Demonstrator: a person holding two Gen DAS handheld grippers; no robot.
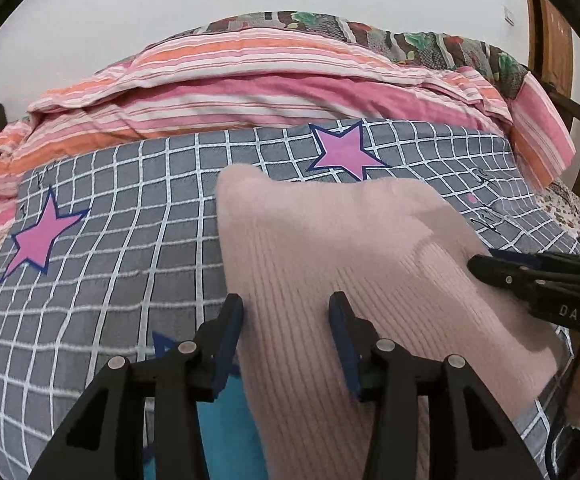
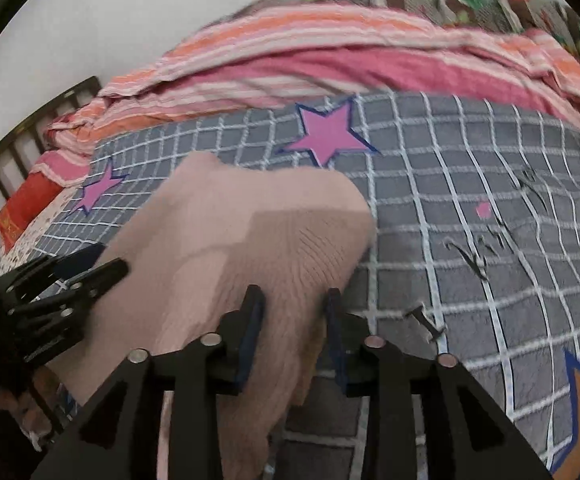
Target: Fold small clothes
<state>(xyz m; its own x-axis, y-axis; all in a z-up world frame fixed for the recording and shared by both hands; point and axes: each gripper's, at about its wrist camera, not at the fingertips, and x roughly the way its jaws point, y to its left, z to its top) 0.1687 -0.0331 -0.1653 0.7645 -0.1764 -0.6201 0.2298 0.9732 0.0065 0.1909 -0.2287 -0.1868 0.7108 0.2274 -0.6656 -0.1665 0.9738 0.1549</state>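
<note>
A pale pink ribbed knit garment lies on a grey checked bedspread with pink stars. My left gripper is open, its jaws spread over the garment's near left edge, with cloth between them. In the right wrist view the same garment lies ahead. My right gripper is open with a raised fold of the garment between its jaws. The right gripper also shows in the left wrist view at the garment's right side, and the left gripper shows in the right wrist view at the left.
A pink and orange striped quilt is piled along the far side of the bed, with a patterned blanket behind it. A teal cloth lies under the garment's near left edge. A dark slatted headboard stands at the left.
</note>
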